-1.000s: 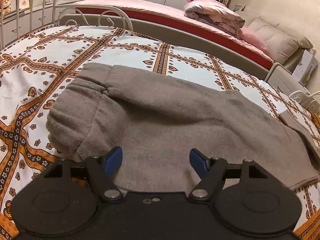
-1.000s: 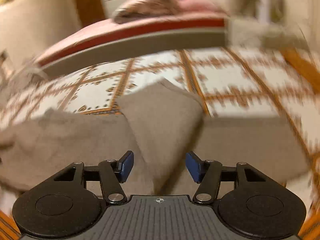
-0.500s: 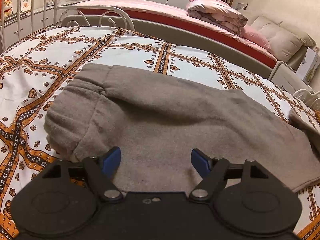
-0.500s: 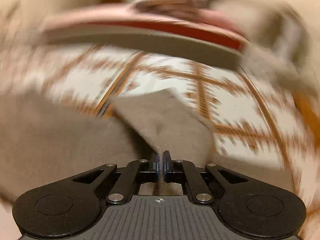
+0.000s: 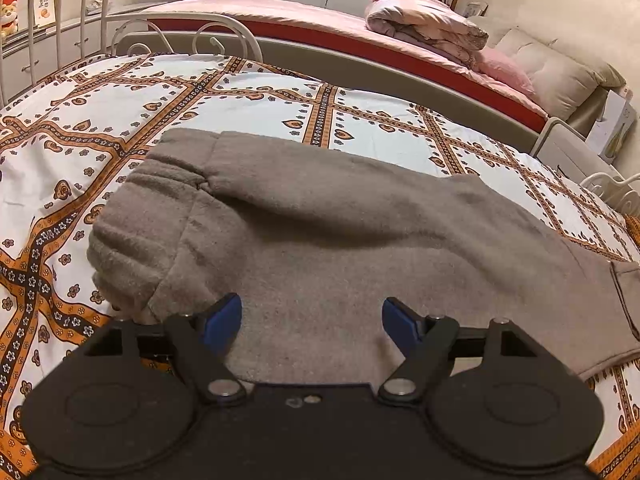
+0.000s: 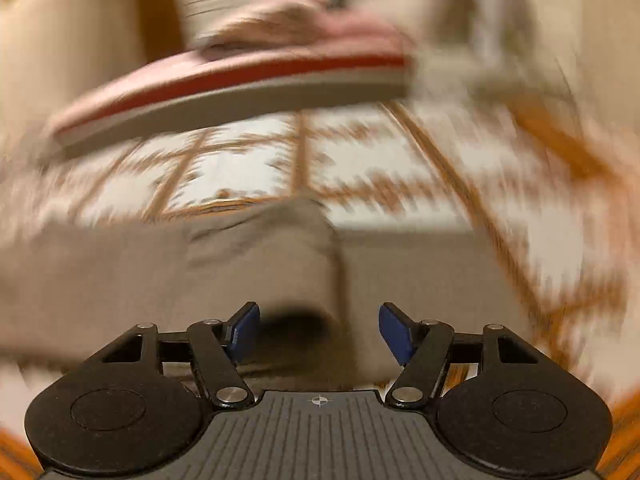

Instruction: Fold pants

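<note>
Grey-brown fleece pants (image 5: pixel 320 232) lie on a bed with a white and orange patterned cover (image 5: pixel 240 92), waistband at the left, legs running to the right. My left gripper (image 5: pixel 312 320) is open and empty, its blue pads just above the near edge of the pants. In the blurred right wrist view, the pants (image 6: pixel 160 272) lie with a folded leg end (image 6: pixel 296 240) ahead. My right gripper (image 6: pixel 319 330) is open, empty, just above the fabric.
A white metal bed frame (image 5: pixel 180 36) stands at the far left. A second bed (image 5: pixel 360 40) with a pink sheet, a rolled quilt (image 5: pixel 424 20) and pillows (image 5: pixel 552 68) lies beyond. Cabinets line the back wall.
My right gripper shut on the pant leg half a second ago, then opened and let it go. The leg end now lies folded over. The left gripper has barely moved.
</note>
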`<state>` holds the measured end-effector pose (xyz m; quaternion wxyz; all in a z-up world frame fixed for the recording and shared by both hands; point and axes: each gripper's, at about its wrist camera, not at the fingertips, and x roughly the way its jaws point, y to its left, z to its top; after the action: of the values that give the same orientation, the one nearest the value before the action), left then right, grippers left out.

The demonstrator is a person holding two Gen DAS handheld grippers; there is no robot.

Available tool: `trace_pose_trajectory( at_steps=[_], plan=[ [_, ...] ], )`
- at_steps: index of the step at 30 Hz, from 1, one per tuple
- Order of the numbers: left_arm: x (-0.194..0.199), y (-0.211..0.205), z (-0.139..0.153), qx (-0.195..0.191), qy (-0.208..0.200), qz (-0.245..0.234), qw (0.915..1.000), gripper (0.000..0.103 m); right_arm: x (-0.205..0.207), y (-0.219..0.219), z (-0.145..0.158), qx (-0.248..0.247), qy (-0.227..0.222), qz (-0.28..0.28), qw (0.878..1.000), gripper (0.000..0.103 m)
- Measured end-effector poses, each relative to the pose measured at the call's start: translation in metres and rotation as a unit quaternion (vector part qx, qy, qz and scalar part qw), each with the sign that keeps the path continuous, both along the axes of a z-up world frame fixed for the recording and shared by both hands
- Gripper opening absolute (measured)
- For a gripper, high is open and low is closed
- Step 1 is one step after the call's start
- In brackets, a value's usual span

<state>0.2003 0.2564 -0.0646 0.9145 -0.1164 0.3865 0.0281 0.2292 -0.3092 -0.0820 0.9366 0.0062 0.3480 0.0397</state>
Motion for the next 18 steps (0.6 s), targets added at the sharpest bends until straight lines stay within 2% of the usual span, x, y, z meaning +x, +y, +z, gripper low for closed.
trace_pose_trajectory(
  at_steps=[2,6,12,18],
  plan=[
    [0.000,-0.001,0.000,0.002,0.001,0.001,1.0000,0.070,-0.002,0.023,-0.003,-0.050,-0.019,0.038,0.998,0.066],
    [-0.003,0.001,0.002,-0.006,-0.002,0.004,1.0000,0.070,-0.003,0.052,-0.024,-0.134,-0.002,0.083,0.987,0.066],
    [-0.006,0.005,0.002,-0.015,-0.005,-0.001,0.9999,0.070,-0.010,0.073,-0.046,-0.193,-0.003,0.144,0.971,0.066],
    [-0.006,0.004,0.002,-0.015,-0.004,0.001,0.9999,0.070,-0.007,0.108,-0.054,-0.237,-0.008,0.188,0.953,0.065]
  ],
)
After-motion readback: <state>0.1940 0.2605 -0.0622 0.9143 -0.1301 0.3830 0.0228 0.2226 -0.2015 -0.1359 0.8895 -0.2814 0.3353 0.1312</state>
